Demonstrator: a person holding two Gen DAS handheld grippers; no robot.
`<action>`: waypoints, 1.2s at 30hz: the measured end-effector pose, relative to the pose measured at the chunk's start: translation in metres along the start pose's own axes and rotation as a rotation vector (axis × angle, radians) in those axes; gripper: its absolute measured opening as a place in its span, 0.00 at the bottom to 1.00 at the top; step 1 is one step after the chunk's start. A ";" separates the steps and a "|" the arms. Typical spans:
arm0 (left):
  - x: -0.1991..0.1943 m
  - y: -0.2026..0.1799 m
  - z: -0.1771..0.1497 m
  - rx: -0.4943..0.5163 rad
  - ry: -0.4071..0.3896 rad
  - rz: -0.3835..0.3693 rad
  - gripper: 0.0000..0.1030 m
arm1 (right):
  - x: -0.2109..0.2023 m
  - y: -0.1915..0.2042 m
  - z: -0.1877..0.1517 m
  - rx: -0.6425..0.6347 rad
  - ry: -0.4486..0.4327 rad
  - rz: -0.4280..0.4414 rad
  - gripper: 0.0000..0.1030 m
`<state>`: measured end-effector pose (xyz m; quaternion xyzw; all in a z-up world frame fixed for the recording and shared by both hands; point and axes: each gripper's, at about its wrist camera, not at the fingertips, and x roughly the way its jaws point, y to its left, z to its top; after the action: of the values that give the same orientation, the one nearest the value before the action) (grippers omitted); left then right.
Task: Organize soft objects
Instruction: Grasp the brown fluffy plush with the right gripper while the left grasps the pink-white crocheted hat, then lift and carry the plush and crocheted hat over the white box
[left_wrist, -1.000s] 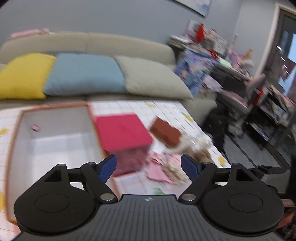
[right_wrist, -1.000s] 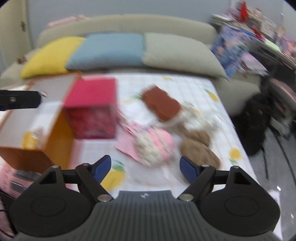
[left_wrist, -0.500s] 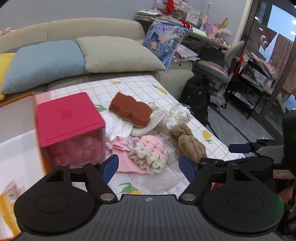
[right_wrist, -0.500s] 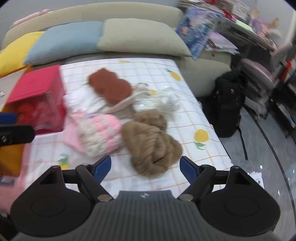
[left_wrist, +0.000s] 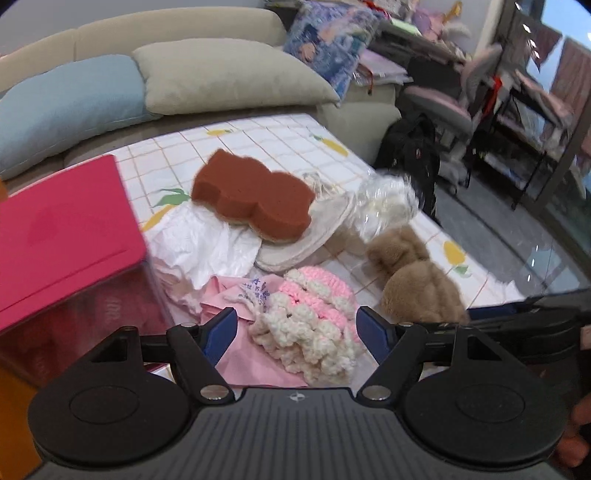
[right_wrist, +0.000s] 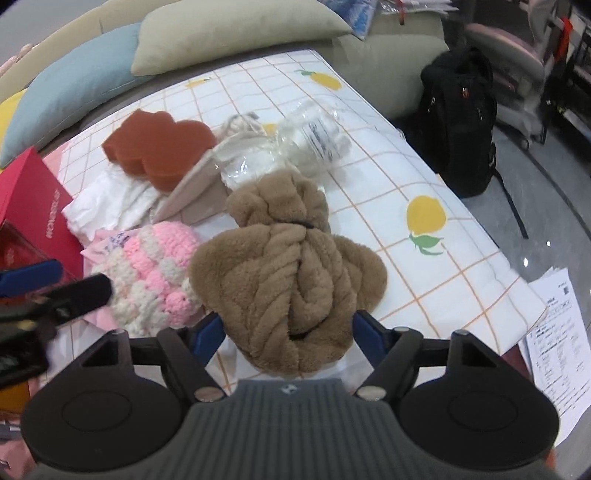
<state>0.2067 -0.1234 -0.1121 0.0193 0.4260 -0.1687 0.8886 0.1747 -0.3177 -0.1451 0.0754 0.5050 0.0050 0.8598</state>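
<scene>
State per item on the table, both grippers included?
left gripper: open, jaws just closing, astride the pink-and-cream knit
right gripper: open, jaws just closing, astride the brown plush bundle
rust sponge: lying atop the cream cloth
red box: lid on
clear plastic bag: crumpled

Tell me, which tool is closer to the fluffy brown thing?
Right. The right tool has the fluffy brown thing between its open fingers; the left tool sits beside it, over the pink and white knit.
</scene>
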 end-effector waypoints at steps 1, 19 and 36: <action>0.005 0.000 -0.001 0.013 0.010 -0.001 0.77 | 0.003 0.001 0.000 0.000 0.005 0.001 0.71; -0.002 -0.023 -0.017 0.092 -0.038 0.009 0.21 | 0.004 0.003 -0.002 0.017 0.023 0.074 0.38; 0.012 0.002 -0.001 -0.244 0.027 -0.051 0.54 | 0.002 0.006 -0.006 -0.005 0.045 0.175 0.36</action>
<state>0.2140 -0.1251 -0.1222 -0.0978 0.4555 -0.1380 0.8740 0.1707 -0.3112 -0.1485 0.1170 0.5156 0.0831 0.8447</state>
